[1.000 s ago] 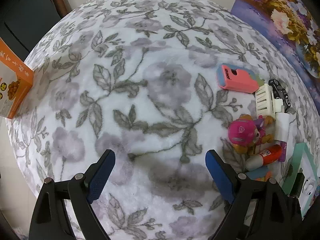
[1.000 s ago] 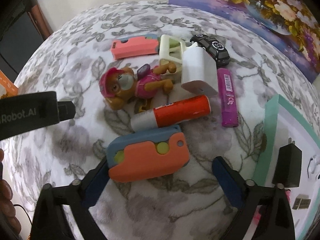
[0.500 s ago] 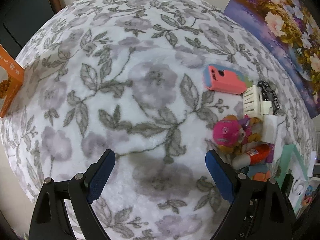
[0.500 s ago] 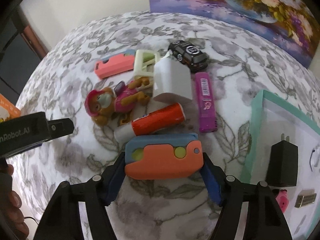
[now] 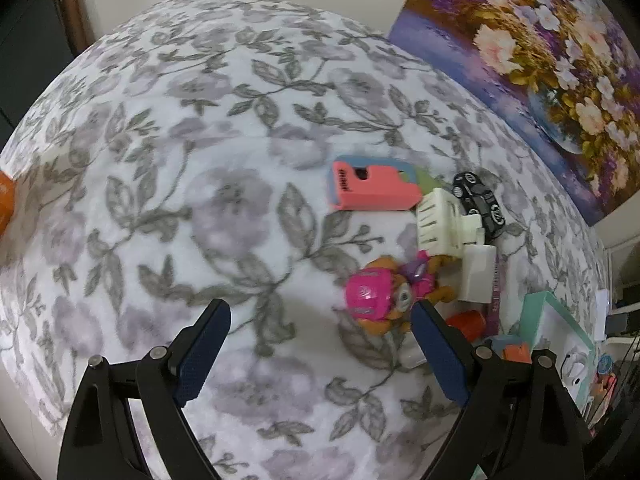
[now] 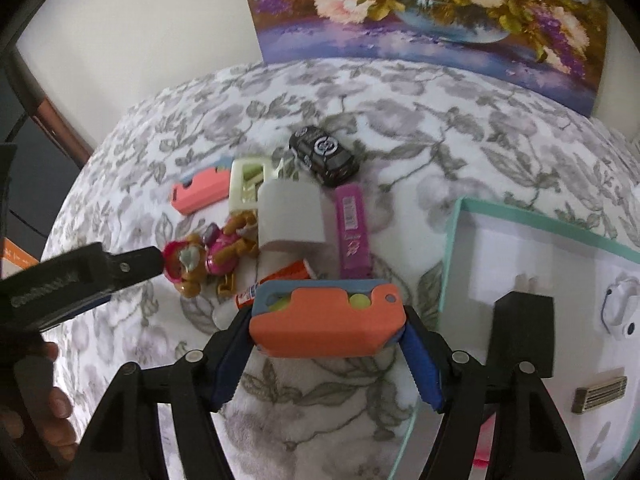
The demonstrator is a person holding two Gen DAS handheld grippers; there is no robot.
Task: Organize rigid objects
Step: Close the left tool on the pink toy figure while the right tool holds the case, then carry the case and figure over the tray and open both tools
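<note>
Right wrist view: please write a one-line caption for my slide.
Right gripper clamps an orange toy case above the floral cloth, beside a teal-rimmed tray.

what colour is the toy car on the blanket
Black with white markings; the toy car shows best in the right wrist view.

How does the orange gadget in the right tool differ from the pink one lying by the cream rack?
The orange gadget is clamped between the fingers of the right tool and raised off the blanket; the pink gadget lies flat on it, ungripped. The orange one shows two yellow-green dots on its face; the pink one shows a dark slot in the left view. Both are flat, rounded slabs with blue backing.
</note>
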